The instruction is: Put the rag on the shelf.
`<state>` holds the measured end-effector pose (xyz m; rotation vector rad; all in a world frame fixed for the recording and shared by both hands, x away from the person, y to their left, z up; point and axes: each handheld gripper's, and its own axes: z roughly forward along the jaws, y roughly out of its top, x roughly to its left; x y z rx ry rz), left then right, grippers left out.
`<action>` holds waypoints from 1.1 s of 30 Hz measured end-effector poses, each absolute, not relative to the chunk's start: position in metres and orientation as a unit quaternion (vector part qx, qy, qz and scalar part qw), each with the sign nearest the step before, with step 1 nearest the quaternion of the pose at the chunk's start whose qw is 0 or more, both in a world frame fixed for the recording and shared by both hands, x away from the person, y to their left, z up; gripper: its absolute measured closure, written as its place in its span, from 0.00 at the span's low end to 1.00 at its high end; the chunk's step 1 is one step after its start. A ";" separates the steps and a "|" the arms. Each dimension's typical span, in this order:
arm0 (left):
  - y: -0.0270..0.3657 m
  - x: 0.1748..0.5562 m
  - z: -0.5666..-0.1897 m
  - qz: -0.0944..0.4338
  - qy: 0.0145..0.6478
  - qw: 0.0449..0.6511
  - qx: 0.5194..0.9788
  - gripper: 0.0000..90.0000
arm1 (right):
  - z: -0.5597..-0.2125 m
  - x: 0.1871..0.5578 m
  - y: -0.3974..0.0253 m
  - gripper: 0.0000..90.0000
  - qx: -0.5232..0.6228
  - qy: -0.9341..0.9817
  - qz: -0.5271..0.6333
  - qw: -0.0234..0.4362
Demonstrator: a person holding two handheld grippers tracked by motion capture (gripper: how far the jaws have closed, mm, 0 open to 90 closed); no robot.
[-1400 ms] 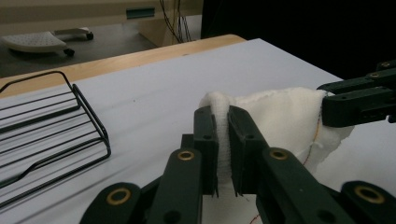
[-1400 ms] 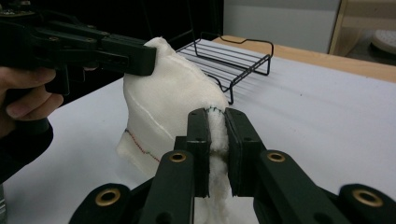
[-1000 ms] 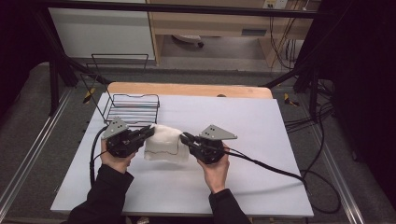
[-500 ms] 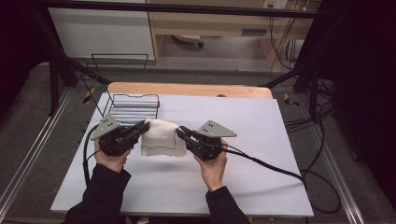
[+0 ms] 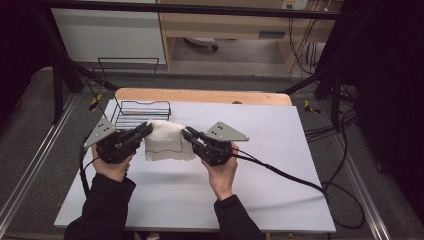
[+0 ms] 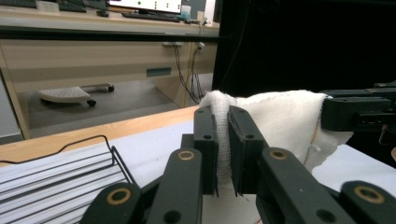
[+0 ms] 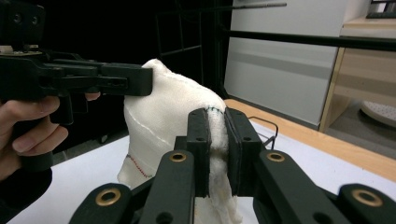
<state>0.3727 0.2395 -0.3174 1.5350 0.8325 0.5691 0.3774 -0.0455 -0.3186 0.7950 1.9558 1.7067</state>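
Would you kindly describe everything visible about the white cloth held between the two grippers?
The white cloth looks like soft, loosely woven cotton with frayed edges and a thin red stitched line. It is lifted at its upper corners and sags between them, its lower part resting on the white table beside a black wire rack. The left gripper and the right gripper each pinch a bunched fold of it.

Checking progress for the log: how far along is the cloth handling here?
Done: both grasps are made. The left gripper and right gripper are each shut on an upper corner of the white cloth; each gripper view shows fabric pinched between its fingers.
In hand: the cloth is raised between them, lower edge on the table.
Left: probably folding or laying it flat; the wire rack sits behind.
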 end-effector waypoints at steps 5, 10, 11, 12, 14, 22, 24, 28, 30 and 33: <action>0.244 0.373 -0.311 0.252 0.359 0.614 0.656 0.91 | -0.310 0.379 -0.040 0.90 0.281 0.701 0.619 0.217; 0.246 0.374 -0.305 0.256 0.360 0.621 0.648 0.91 | -0.302 0.381 -0.038 0.90 0.277 0.697 0.622 0.224; 0.246 0.374 -0.303 0.256 0.358 0.623 0.647 0.91 | -0.300 0.382 -0.037 0.90 0.276 0.696 0.624 0.225; 0.246 0.374 -0.302 0.257 0.358 0.624 0.645 0.91 | -0.298 0.383 -0.037 0.90 0.275 0.695 0.625 0.226; 0.247 0.374 -0.299 0.259 0.357 0.627 0.642 0.91 | -0.295 0.384 -0.037 0.90 0.274 0.693 0.627 0.228; 0.254 0.376 -0.287 0.268 0.360 0.633 0.630 0.91 | -0.279 0.386 -0.029 0.90 0.265 0.690 0.630 0.238; 0.257 0.376 -0.285 0.269 0.360 0.636 0.627 0.91 | -0.276 0.387 -0.026 0.90 0.261 0.689 0.632 0.239; 0.262 0.378 -0.280 0.276 0.364 0.640 0.618 0.91 | -0.271 0.388 -0.019 0.90 0.257 0.688 0.633 0.245; 0.266 0.379 -0.277 0.278 0.365 0.642 0.614 0.91 | -0.269 0.389 -0.015 0.90 0.255 0.685 0.637 0.244; 0.270 0.379 -0.274 0.283 0.365 0.643 0.611 0.91 | -0.265 0.391 -0.010 0.90 0.252 0.683 0.639 0.247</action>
